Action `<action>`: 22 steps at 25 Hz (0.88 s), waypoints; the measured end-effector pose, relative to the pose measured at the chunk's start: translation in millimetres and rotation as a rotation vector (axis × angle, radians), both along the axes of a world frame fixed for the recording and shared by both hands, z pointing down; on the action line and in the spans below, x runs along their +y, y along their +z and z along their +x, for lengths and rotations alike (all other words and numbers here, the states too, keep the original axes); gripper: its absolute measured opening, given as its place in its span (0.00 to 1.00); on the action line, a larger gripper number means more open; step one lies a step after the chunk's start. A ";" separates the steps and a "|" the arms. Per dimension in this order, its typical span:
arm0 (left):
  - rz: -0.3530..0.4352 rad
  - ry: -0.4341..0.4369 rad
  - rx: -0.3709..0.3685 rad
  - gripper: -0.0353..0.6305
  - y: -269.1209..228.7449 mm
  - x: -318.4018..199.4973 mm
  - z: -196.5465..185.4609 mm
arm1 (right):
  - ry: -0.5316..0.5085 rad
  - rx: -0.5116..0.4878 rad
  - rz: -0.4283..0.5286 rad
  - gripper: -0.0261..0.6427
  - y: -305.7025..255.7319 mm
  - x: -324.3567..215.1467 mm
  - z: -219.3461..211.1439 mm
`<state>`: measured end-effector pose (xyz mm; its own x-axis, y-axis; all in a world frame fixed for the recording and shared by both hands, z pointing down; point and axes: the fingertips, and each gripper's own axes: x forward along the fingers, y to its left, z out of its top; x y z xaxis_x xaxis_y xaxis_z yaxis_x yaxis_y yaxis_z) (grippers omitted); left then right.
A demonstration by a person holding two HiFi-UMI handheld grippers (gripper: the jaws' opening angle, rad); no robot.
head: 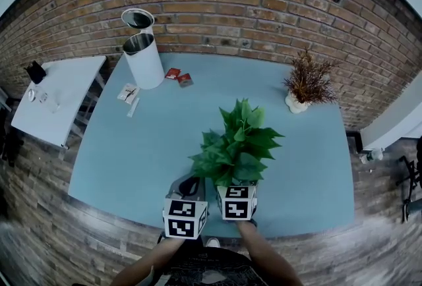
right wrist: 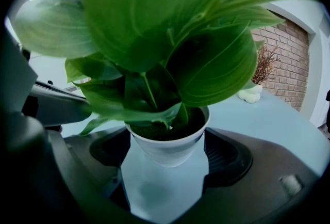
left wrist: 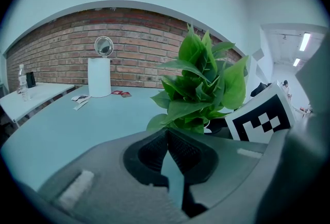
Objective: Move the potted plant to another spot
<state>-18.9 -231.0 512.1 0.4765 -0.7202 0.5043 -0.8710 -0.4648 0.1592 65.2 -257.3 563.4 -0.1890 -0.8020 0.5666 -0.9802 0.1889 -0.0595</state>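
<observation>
The potted plant [head: 237, 143] has broad green leaves and a small white pot [right wrist: 169, 149]. It is near the front edge of the pale blue table [head: 165, 140]. My right gripper [right wrist: 165, 158] has a jaw on each side of the pot and is shut on it, pads against the pot's walls. In the head view the leaves hide those jaws and only the marker cube [head: 236, 202] shows. My left gripper [left wrist: 166, 134] is just left of the plant [left wrist: 198, 89], shut with its tips touching and nothing between them.
At the table's back left stands a white cylindrical bin [head: 144, 57] with a raised lid. Two red packets [head: 179, 76] and papers [head: 128, 93] lie near it. A dried plant [head: 307, 80] stands back right. A white side table [head: 56, 97] is at the left. A brick wall runs behind.
</observation>
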 end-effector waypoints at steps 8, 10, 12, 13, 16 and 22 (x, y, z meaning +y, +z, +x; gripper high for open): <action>-0.030 0.029 0.005 0.06 -6.9 -29.3 -3.7 | 0.019 0.002 -0.015 0.70 -11.1 -29.2 -5.0; -0.031 0.036 0.005 0.06 -4.4 -33.4 -3.9 | 0.025 0.008 -0.012 0.70 -8.5 -34.8 -3.9; -0.022 0.036 0.005 0.06 -0.4 -34.1 -2.8 | 0.030 0.021 0.004 0.70 -2.2 -37.3 1.0; -0.017 0.035 0.005 0.06 1.2 -34.6 -2.0 | 0.031 0.024 0.013 0.70 -0.8 -38.4 2.8; -0.011 0.033 0.006 0.06 4.1 -38.9 -1.7 | 0.033 0.013 0.039 0.70 -5.1 -44.4 1.7; -0.009 0.027 0.013 0.06 7.6 -45.0 -2.6 | 0.026 0.020 0.041 0.70 0.2 -54.8 1.8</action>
